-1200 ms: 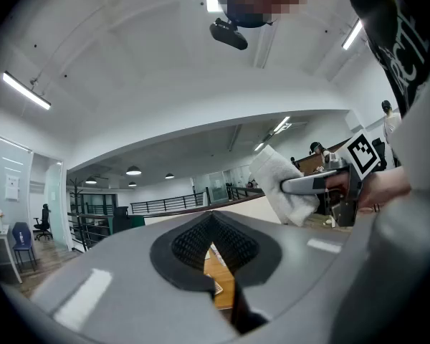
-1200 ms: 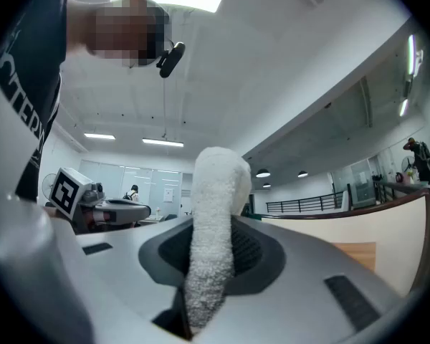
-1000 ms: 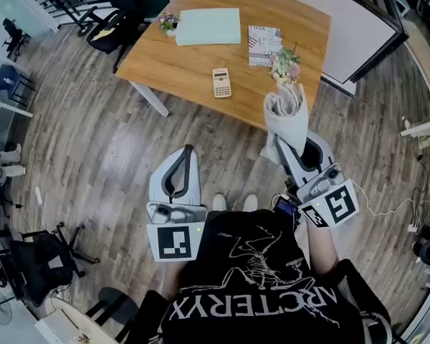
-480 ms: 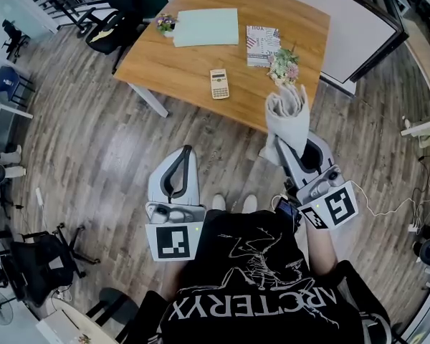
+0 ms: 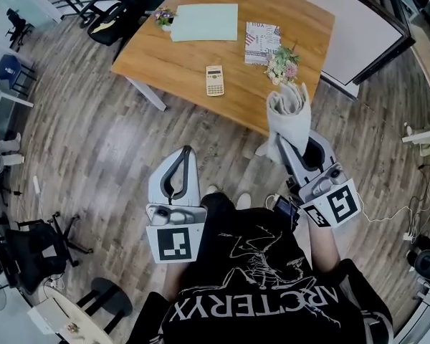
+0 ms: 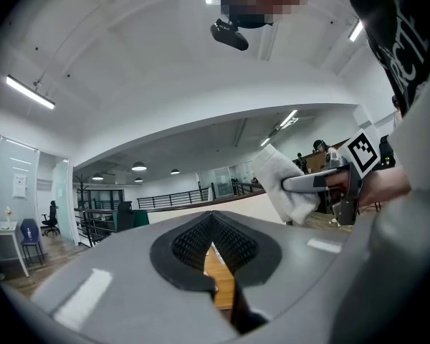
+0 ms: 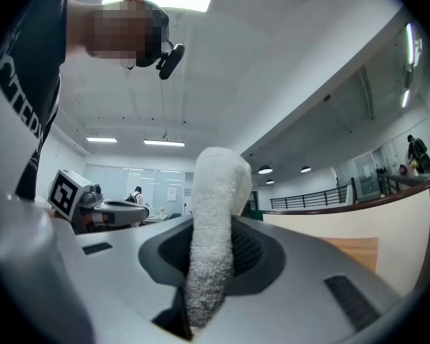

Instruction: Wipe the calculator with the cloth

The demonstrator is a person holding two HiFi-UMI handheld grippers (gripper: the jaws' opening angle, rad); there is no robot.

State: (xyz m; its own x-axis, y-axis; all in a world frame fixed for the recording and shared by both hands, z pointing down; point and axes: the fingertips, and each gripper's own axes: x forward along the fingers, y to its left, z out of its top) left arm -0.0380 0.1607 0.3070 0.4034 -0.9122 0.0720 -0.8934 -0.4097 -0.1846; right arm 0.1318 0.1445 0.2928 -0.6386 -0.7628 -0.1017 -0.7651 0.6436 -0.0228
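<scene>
A small beige calculator [image 5: 214,80] lies on the wooden table [image 5: 172,56], well ahead of both grippers. My right gripper [image 5: 295,143] is shut on a white cloth [image 5: 289,117] that sticks up past its tip; the same cloth [image 7: 213,228] fills the middle of the right gripper view, pinched between the jaws. My left gripper [image 5: 179,169] is shut with nothing in it, held over the floor near my body. In the left gripper view, its jaws meet at the tip [image 6: 213,224] and the right gripper with the cloth [image 6: 287,185] shows at right.
On the table lie a pale green sheet [image 5: 204,22], a patterned booklet [image 5: 263,33] and two small flower pots [image 5: 284,64] [image 5: 163,18]. A white board [image 5: 358,27] lies behind the table. Office chairs [image 5: 107,20] stand at left, cables [image 5: 387,210] on the floor at right.
The view has shifted slightly; the table and calculator sit a little lower and nearer in frame. Both grippers hold the same pose and the cloth stays pinched.
</scene>
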